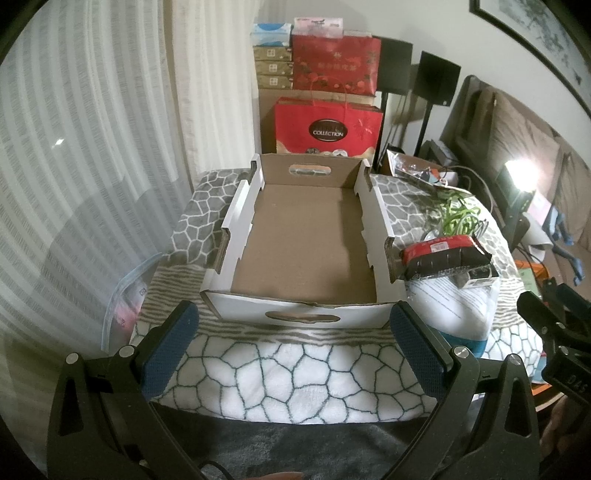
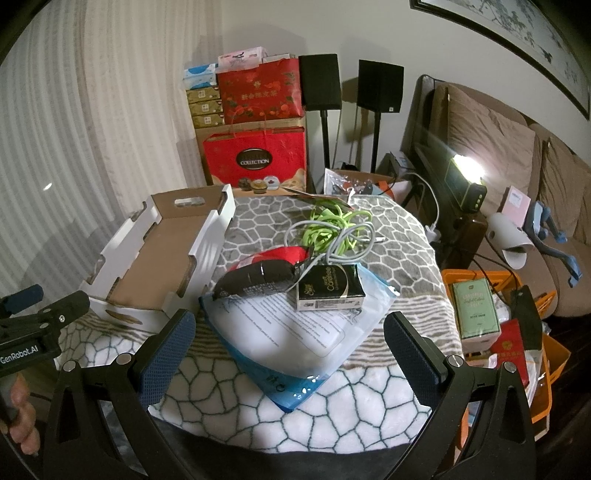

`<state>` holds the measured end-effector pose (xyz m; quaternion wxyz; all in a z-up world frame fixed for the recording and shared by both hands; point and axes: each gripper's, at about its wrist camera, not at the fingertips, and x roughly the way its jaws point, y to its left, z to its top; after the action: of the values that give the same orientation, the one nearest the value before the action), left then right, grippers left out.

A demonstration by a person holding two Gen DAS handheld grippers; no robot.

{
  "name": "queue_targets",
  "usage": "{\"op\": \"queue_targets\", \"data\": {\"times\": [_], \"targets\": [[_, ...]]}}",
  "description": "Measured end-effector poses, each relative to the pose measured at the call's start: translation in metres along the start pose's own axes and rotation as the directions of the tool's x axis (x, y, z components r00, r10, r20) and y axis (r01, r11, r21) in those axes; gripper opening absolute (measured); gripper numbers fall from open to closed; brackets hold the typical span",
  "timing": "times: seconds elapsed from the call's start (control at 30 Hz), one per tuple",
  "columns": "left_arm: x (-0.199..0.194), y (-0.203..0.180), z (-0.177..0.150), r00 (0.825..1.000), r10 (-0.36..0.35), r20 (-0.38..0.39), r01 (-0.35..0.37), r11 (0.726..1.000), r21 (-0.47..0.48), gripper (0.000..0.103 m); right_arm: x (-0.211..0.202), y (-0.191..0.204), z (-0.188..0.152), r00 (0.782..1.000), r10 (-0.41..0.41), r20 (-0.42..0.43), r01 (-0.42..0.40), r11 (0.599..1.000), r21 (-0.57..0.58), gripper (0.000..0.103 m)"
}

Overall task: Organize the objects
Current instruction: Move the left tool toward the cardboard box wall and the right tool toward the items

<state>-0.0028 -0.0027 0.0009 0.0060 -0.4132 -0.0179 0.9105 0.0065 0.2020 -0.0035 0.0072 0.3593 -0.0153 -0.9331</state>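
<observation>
We hold both grippers, left [image 1: 294,338] and right [image 2: 289,343], fingers apart and gripping nothing, near the box [image 1: 306,236] and pile: pouch [image 2: 264,275], carton [image 2: 330,290], cables [image 2: 332,225].

Background stuff around my setup: at the far end there's a stack of gift boxes, with a red "Collection" gift bag [image 2: 255,158] in front and another red bag with gold lettering [image 2: 260,94] above it, next to three gold boxes [image 2: 205,107] and tissue packs [image 1: 270,34] on top. Two black speakers on stands [image 2: 319,83] sit just right of that. Striped curtains [image 1: 92,147] cover the whole left side. Far right is a brown sofa [image 2: 491,136] with a bright lamp [image 2: 467,171] glaring in front of it, and a framed picture [image 2: 517,44] hangs on the wall above.
</observation>
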Motion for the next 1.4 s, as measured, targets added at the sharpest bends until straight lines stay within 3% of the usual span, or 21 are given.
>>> {"op": "queue_targets", "data": {"times": [0.87,1.1,1.23,1.4], "targets": [[0.013,0.004,0.009,1.000,0.013,0.003,-0.013,1.000,0.001,0.103,0.002,-0.005,0.003,1.000,0.003,0.001,-0.003,1.000,0.002,0.103],[0.036,0.029,0.030,0.998,0.063,0.013,-0.063,0.998,-0.022,0.103,0.020,-0.006,0.018,1.000,0.018,-0.008,-0.018,1.000,0.015,0.103],[0.060,0.051,0.044,0.999,0.047,-0.015,-0.048,0.997,-0.063,0.103,0.035,-0.015,0.027,0.998,0.054,-0.034,-0.052,0.997,0.056,0.103],[0.092,0.075,0.054,0.997,0.000,-0.078,-0.009,0.994,-0.111,0.089,0.052,-0.025,0.034,0.992,0.109,-0.071,-0.100,0.988,0.118,0.103]]}}
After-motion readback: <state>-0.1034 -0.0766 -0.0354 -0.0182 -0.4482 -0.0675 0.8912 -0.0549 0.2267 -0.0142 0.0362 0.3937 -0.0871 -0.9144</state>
